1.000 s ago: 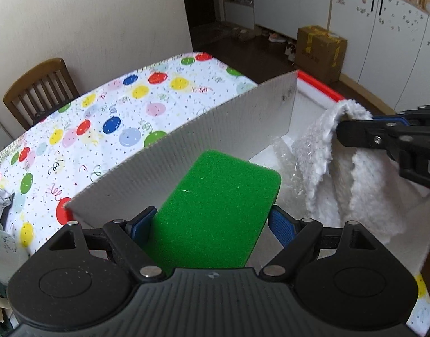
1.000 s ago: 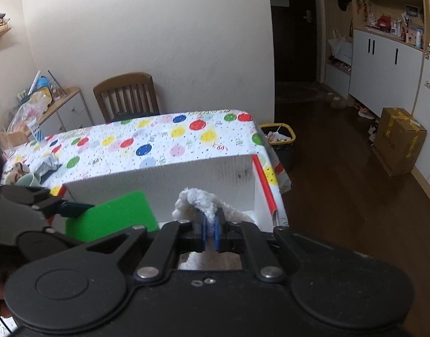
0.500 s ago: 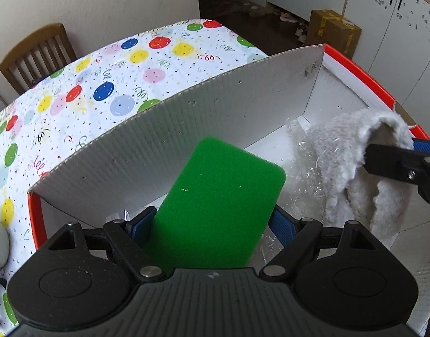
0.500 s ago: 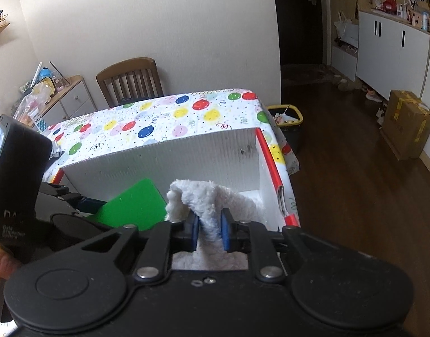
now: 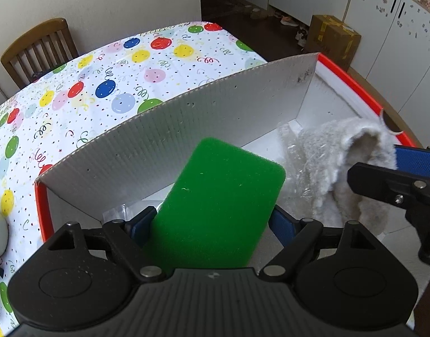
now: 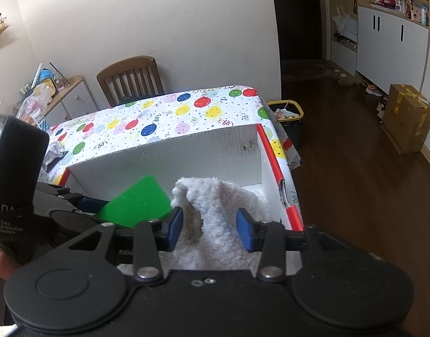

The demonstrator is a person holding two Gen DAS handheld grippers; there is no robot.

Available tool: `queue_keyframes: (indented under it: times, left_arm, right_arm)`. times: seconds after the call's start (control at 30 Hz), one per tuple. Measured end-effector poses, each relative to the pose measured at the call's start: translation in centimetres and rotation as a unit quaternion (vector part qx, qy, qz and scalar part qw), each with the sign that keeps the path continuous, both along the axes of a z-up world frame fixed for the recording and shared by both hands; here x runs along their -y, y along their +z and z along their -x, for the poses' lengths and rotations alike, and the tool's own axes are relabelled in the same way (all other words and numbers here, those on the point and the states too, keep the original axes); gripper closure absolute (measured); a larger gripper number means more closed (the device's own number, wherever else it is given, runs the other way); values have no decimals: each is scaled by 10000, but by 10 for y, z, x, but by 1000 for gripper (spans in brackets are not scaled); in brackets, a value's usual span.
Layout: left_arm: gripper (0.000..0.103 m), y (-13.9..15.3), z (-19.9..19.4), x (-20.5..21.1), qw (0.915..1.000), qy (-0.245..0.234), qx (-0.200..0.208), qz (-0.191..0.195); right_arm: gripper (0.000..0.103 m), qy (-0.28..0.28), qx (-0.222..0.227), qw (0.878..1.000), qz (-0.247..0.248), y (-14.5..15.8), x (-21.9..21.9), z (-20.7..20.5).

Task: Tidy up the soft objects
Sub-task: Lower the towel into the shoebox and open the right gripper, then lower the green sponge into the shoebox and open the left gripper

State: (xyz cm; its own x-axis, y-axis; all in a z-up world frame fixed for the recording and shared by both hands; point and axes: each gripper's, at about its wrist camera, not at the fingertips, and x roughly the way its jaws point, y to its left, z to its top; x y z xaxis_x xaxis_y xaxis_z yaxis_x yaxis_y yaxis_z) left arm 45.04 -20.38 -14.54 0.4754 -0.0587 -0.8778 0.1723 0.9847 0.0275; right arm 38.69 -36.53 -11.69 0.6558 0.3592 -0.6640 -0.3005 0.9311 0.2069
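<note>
My left gripper (image 5: 212,224) has its jaws clamped wide on the green sponge (image 5: 217,205), held over the white box (image 5: 170,129) on the surface. My right gripper (image 6: 209,229) is opening its jaws, pads clear of the fluffy white cloth (image 6: 215,210) slumped between them inside the box.

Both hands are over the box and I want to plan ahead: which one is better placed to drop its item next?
Left, probably: the left gripper grips the sponge over the box; the right gripper is opening around the cloth.
</note>
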Motion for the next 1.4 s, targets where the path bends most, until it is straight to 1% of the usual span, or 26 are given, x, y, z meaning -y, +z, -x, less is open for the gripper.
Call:
queue_keyframes:
  times: [0.13, 0.2, 0.37, 0.4, 0.5, 0.63, 0.77, 1.1, 1.4]
  left_arm:
    - [16, 7, 7, -1, 9999, -22, 43, 127]
    - [16, 11, 10, -2, 9998, -32, 89, 194]
    - [14, 21, 20, -5, 9994, -80, 199, 281]
    - [14, 23, 22, -6, 9992, -92, 243, 306]
    - [10, 31, 29, -8, 9984, -148, 398, 377]
    - [9, 42, 40, -12, 9972, -250, 535, 453]
    - [9, 56, 54, -21, 9951, -291, 712, 616]
    - [9, 97, 97, -62, 9875, -259, 1304, 850]
    - [8, 116, 133, -120, 9826, -136, 1620, 904]
  right_arm:
    - [56, 14, 41, 10000, -57, 5, 0, 6]
    - [51, -12, 82, 9999, -82, 9, 1, 10]
    - [43, -10, 163, 9998, -107, 16, 1, 17]
    - [40, -16, 189, 9998, -114, 18, 2, 19]
    - [36, -19, 254, 9996, -156, 24, 3, 24]
    - [31, -39, 326, 9991, -268, 32, 5, 31]
    - [25, -16, 442, 9982, -403, 44, 4, 42]
    - [17, 92, 795, 9951, -583, 72, -15, 73]
    - [10, 182, 896, 9934, -697, 81, -56, 97]
